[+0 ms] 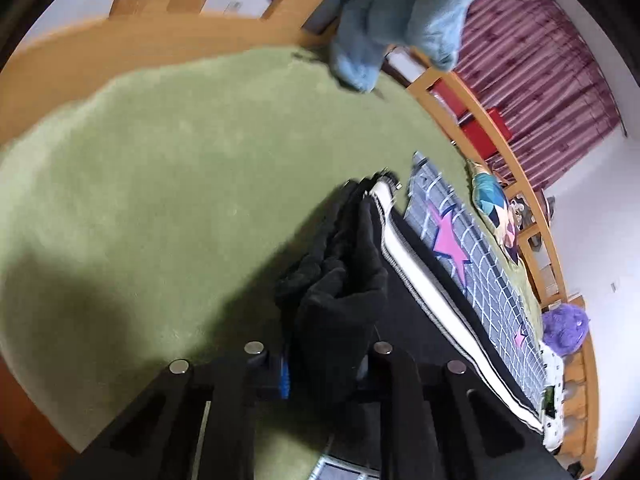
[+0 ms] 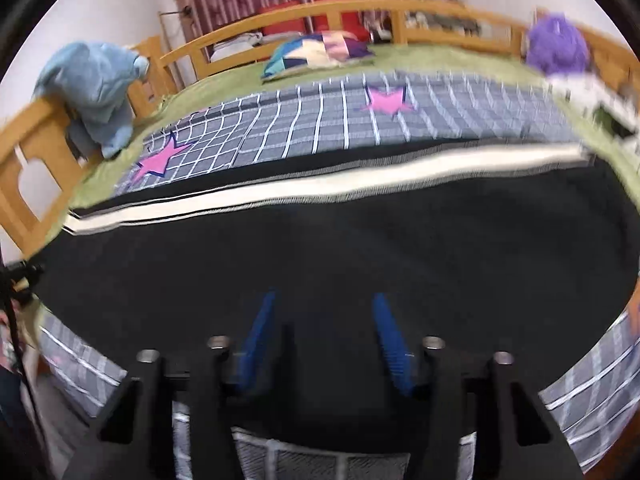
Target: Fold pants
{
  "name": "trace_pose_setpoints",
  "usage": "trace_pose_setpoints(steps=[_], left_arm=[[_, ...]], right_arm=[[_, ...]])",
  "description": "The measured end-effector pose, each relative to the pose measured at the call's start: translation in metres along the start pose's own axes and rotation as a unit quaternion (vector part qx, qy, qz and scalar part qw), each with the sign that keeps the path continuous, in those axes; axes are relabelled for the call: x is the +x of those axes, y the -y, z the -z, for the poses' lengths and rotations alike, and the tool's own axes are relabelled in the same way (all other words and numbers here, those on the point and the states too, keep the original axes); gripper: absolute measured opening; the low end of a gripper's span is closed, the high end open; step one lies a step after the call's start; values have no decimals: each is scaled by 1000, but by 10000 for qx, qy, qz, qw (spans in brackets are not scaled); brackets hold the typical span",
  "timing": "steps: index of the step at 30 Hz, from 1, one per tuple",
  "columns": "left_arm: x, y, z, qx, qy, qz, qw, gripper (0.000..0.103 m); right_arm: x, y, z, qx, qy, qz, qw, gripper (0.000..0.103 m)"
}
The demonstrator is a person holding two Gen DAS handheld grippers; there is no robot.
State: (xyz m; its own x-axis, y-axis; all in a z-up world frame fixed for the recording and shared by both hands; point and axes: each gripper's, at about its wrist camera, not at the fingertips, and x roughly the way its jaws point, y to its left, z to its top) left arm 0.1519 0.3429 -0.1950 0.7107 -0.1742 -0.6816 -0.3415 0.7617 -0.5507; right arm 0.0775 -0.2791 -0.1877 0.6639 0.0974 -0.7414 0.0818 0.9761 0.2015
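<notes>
Clearly left gripper (image 1: 326, 364) jaws pinch the black pants (image 1: 340, 280); right gripper (image 2: 324, 340) jaws seemingly gape empty.

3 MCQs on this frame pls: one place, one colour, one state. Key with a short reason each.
1. Where does the blue plush toy sit?
A. on the wooden bed rail
B. on the black pants
C. on the floor

2. What colour are the stars on the checked blanket?
A. yellow
B. pink
C. green

3. What is the left gripper doing?
A. open over bare blanket
B. shut on a bunch of the black pants
C. shut on the pillow

Key: 1 A, it is draped over the rail at the bed's end. 2 B, both stars are pink. 3 B, black fabric is bunched between its fingers.
</notes>
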Motion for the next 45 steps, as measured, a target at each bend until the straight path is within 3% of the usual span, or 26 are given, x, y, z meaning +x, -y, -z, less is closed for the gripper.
trace_pose_setpoints(steps=[5, 8, 11, 17, 21, 23, 27, 30, 32, 34, 35, 36, 40, 45], left_arm=[[-18, 39, -1, 637, 201, -498, 9965, 17], [-33, 79, 2, 1128, 489, -705, 9899, 15], [-55, 140, 13, 1767, 778, -505, 9799, 14], [-62, 268, 71, 2920, 740, 208, 9533, 13], [-26, 336, 140, 3373, 195, 742, 9382, 13], [-8, 351, 172, 3460, -121, 914, 9337, 13], [41, 363, 253, 3459, -1149, 1302, 9220, 13], [66, 357, 299, 3664, -1647, 946, 9109, 14], [62, 352, 306, 3769, -1528, 900, 9091, 20], [51, 346, 297, 3666, -1703, 1143, 9075, 46], [45, 340, 291, 3549, -1804, 1290, 9082, 67], [35, 331, 281, 3350, -1814, 1507, 9122, 73], [2, 297, 253, 3076, -1523, 1670, 9243, 77], [-13, 245, 221, 2627, -1048, 1150, 9523, 78]], right_arm=[[-1, 10, 0, 292, -4, -195, 9994, 44], [-3, 16, 0, 385, -22, -296, 9988, 44], [-6, 21, -1, 329, 42, -202, 9992, 44], [-21, 55, 5, 611, 168, -333, 9974, 46], [-28, 75, 12, 761, 189, -280, 9965, 46], [-34, 84, 16, 742, 231, -114, 9969, 46], [-43, 102, 28, 806, 281, 18, 9963, 48], [-42, 111, 36, 1016, 212, -187, 9944, 48], [-39, 110, 38, 1036, 145, -250, 9942, 48], [-35, 105, 36, 974, 130, -319, 9946, 50], [-33, 100, 34, 934, 125, -376, 9948, 50], [-30, 94, 32, 891, 124, -450, 9949, 50], [-23, 64, 20, 658, 151, -803, 9945, 50], [-13, 10, -1, 110, 258, -1133, 9932, 50]])
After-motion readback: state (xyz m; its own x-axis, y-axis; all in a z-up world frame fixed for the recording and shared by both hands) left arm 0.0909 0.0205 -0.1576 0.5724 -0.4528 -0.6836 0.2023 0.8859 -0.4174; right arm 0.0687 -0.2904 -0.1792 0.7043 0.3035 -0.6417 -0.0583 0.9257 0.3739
